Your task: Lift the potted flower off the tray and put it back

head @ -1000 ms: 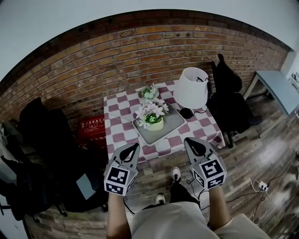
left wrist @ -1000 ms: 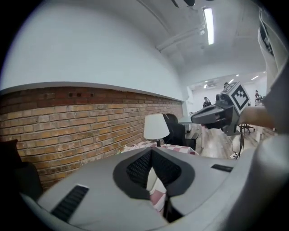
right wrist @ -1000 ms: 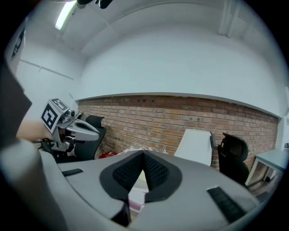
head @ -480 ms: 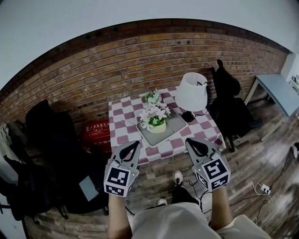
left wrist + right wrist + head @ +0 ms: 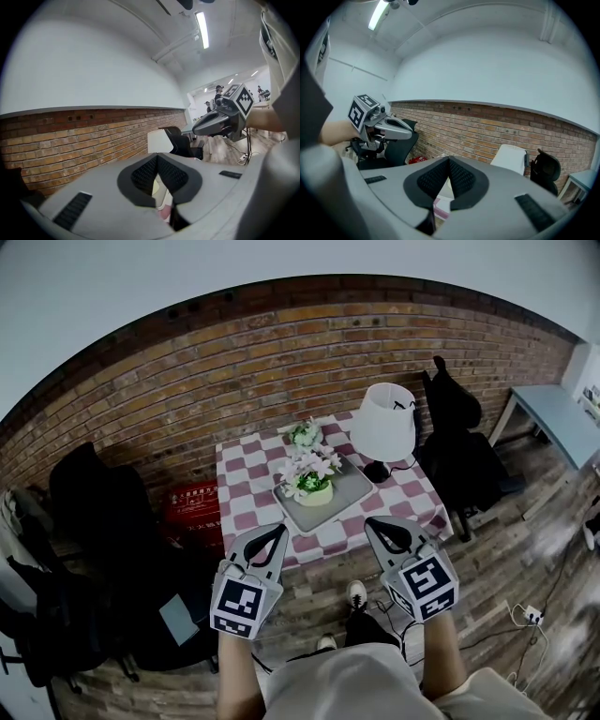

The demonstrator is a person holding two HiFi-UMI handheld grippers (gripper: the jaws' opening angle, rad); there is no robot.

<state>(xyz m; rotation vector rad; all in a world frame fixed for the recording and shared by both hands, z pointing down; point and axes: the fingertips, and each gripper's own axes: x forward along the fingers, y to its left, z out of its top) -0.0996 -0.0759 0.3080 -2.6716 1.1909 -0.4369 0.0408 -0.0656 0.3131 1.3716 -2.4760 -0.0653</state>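
A potted flower [image 5: 310, 478] with pale blooms in a cream pot stands on a grey tray [image 5: 352, 484] on the small checkered table [image 5: 244, 465]. My left gripper [image 5: 278, 531] hovers in front of the table's near edge, shut and empty. My right gripper [image 5: 371, 523] is level with it on the right, also shut and empty. Both are well short of the pot. In the left gripper view the jaws [image 5: 157, 157] meet at their tips; the right gripper [image 5: 220, 119] shows beside them. In the right gripper view the jaws [image 5: 449, 160] are likewise together.
A white lamp [image 5: 384, 424] stands at the table's right side and a second small flower pot [image 5: 303, 434] behind the tray. Dark chairs [image 5: 459, 451] flank the table, a red box [image 5: 189, 502] lies at its left, and a brick wall [image 5: 234, 362] runs behind.
Both grippers rose slightly and drew a little closer together. The table and the flower sit a bit farther up in the head view than a second ago.
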